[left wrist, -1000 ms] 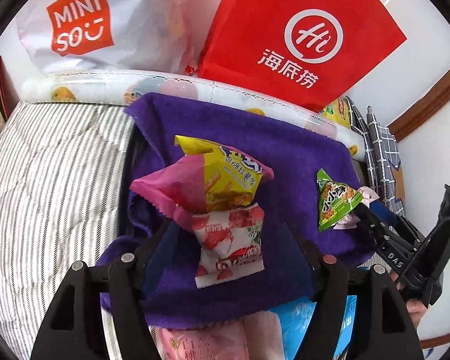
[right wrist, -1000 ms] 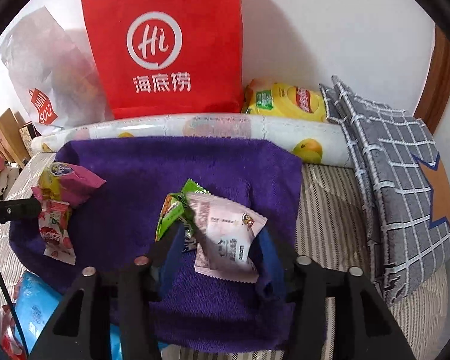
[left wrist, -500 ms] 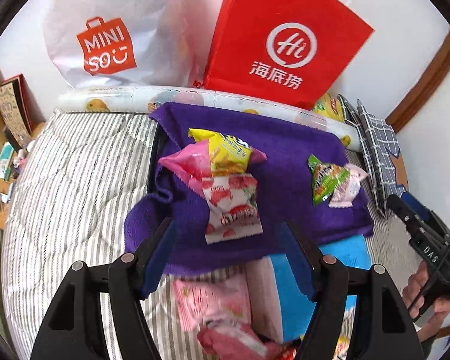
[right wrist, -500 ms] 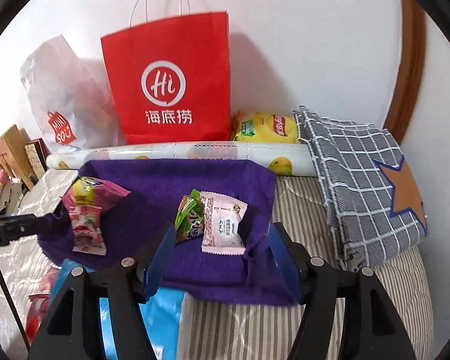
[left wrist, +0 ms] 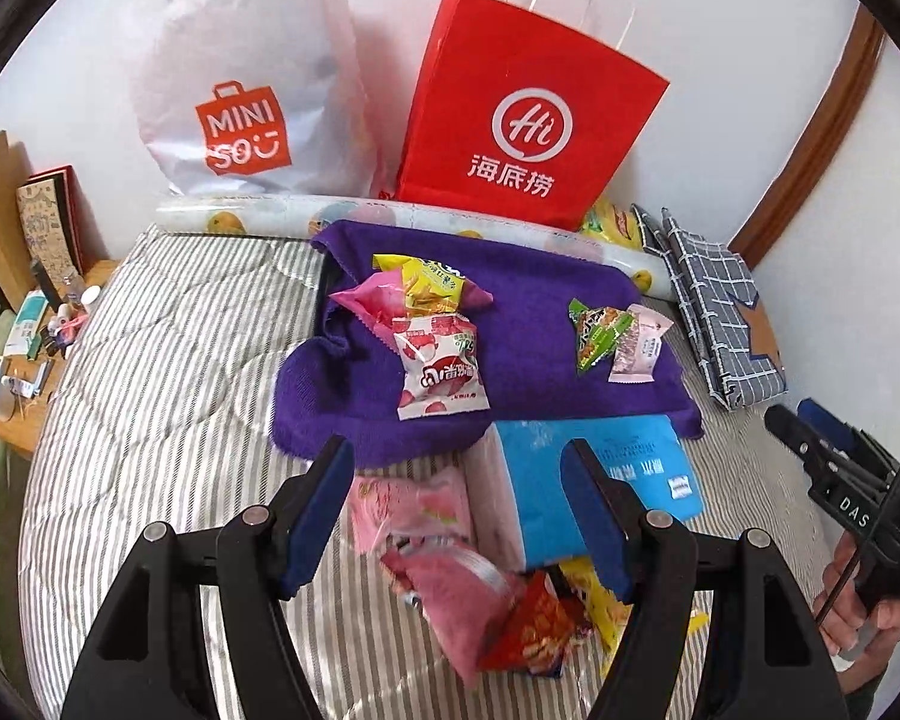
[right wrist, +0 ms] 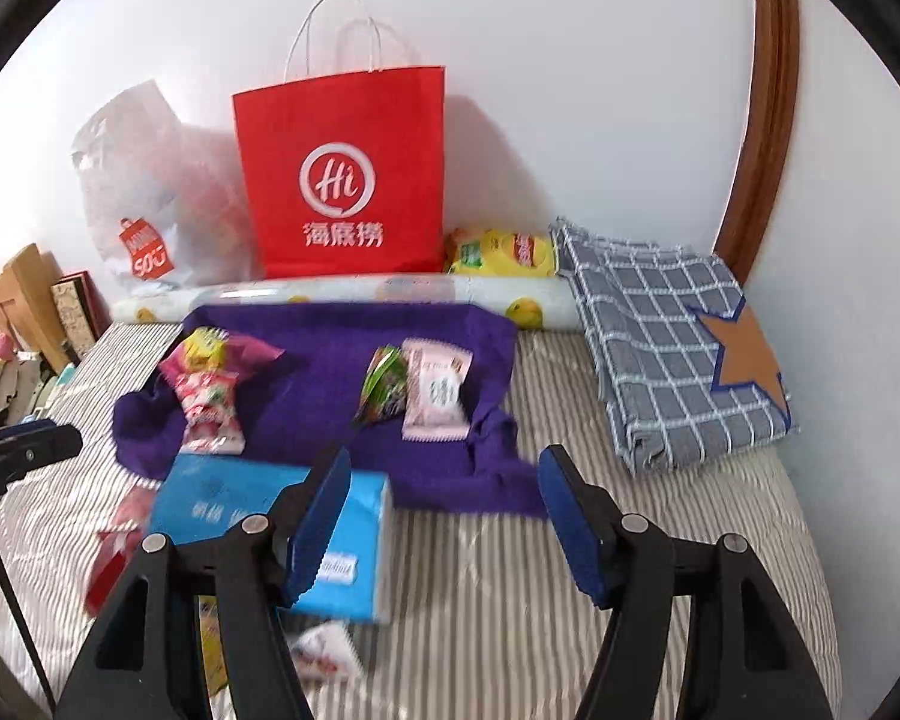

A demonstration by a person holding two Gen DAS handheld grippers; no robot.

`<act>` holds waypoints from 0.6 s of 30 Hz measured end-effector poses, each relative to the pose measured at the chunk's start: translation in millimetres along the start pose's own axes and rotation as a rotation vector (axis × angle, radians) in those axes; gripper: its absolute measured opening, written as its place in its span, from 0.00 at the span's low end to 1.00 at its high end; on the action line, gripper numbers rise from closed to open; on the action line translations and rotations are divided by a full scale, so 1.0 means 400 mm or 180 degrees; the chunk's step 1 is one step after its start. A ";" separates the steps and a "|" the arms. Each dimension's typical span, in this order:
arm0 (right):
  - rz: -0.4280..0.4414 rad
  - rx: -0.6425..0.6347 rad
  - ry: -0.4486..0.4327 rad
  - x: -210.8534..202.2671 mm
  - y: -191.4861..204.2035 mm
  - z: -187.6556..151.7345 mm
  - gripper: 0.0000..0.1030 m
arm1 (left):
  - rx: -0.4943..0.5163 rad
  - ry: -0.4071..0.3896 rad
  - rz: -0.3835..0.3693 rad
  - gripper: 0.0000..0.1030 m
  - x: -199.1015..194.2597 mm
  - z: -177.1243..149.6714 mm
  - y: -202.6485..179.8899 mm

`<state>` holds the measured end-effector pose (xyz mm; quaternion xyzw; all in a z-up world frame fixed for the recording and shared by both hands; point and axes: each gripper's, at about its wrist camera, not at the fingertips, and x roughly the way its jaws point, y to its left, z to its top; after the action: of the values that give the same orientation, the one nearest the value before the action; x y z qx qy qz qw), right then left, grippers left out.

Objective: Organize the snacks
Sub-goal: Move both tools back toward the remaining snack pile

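A purple towel (left wrist: 528,360) (right wrist: 330,396) lies on the striped bed. On its left lie a pink-yellow packet (left wrist: 414,294) and a red-white packet (left wrist: 441,372) (right wrist: 210,408). On its right lie a green packet (left wrist: 597,333) (right wrist: 384,384) and a pale pink packet (left wrist: 639,348) (right wrist: 438,390). Several loose snack packets (left wrist: 486,588) lie in front by a blue tissue pack (left wrist: 576,480) (right wrist: 258,510). My left gripper (left wrist: 468,516) is open and empty above the loose packets. My right gripper (right wrist: 444,522) is open and empty in front of the towel.
A red paper bag (left wrist: 522,114) (right wrist: 342,174) and a white MINISO bag (left wrist: 246,102) stand against the wall behind a rolled printed mat (left wrist: 390,219). A folded checked cloth (right wrist: 672,336) lies at right. A cluttered wooden side table (left wrist: 24,360) stands at left.
Both grippers pulled back from the towel, open, leaving the red-white packet on the left and the pale pink packet on the right. The blue pack and loose packets came into view.
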<state>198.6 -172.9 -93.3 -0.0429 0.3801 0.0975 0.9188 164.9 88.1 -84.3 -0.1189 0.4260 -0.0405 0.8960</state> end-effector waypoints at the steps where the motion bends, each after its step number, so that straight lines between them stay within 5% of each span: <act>1: 0.0030 0.0019 0.0009 -0.005 0.004 -0.007 0.62 | -0.0001 -0.0030 0.0005 0.69 -0.012 -0.008 0.001; 13: 0.0101 -0.0082 0.0103 -0.022 0.054 -0.102 0.61 | 0.0037 0.0014 0.0045 0.69 -0.047 -0.069 0.020; 18: 0.0155 -0.0062 0.0277 0.022 0.051 -0.152 0.47 | -0.0011 0.0078 -0.0020 0.67 -0.036 -0.095 0.036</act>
<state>158.5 -160.9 -142.6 -0.0468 0.4197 0.1216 0.8983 125.9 97.7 -100.2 -0.1212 0.4367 -0.0441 0.8903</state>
